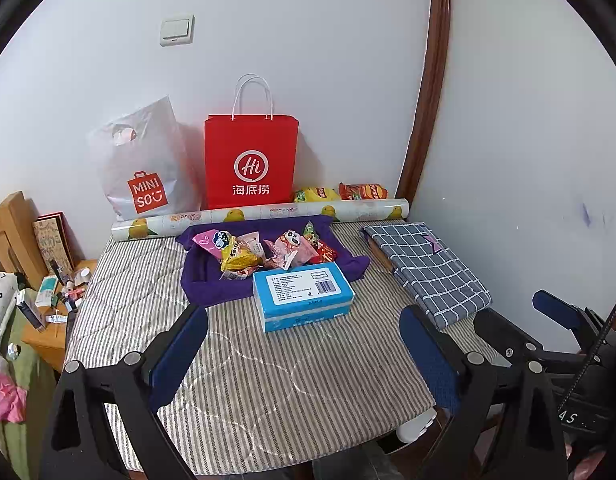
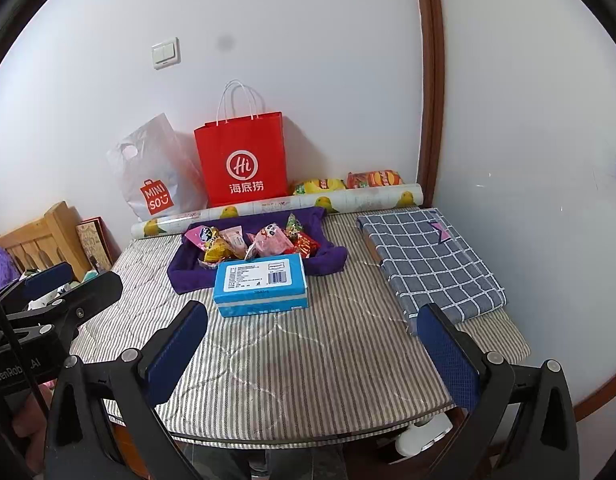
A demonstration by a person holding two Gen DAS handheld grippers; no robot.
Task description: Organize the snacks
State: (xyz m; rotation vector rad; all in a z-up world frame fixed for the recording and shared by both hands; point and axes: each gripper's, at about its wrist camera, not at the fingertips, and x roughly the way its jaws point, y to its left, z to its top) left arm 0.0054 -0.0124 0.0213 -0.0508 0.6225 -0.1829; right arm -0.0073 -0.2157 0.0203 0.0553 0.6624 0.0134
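Straight ahead at twelve o'clock, well beyond my fingertips, the snack packets (image 1: 264, 250) lie heaped in a purple cloth tray (image 1: 196, 280) on the striped quilted table cover (image 1: 268, 380). My left gripper (image 1: 304, 344) hangs wide open over the near edge, holding nothing; my right gripper (image 2: 311, 344) is spread just as wide and empty too. Between me and the snacks sits a blue tissue pack (image 1: 302, 296), touching the tray's near edge and blocking a direct line, its long axis running nine to three. Behind the tray a printed paper roll (image 1: 260, 216) lies crosswise, then a red Haidilao paper bag (image 1: 250, 160), a Miniso plastic bag (image 1: 146, 168), and two chip bags (image 1: 339, 193) at one o'clock. A folded checked cloth (image 1: 423, 268) rests at two o'clock. The packets point every which way.
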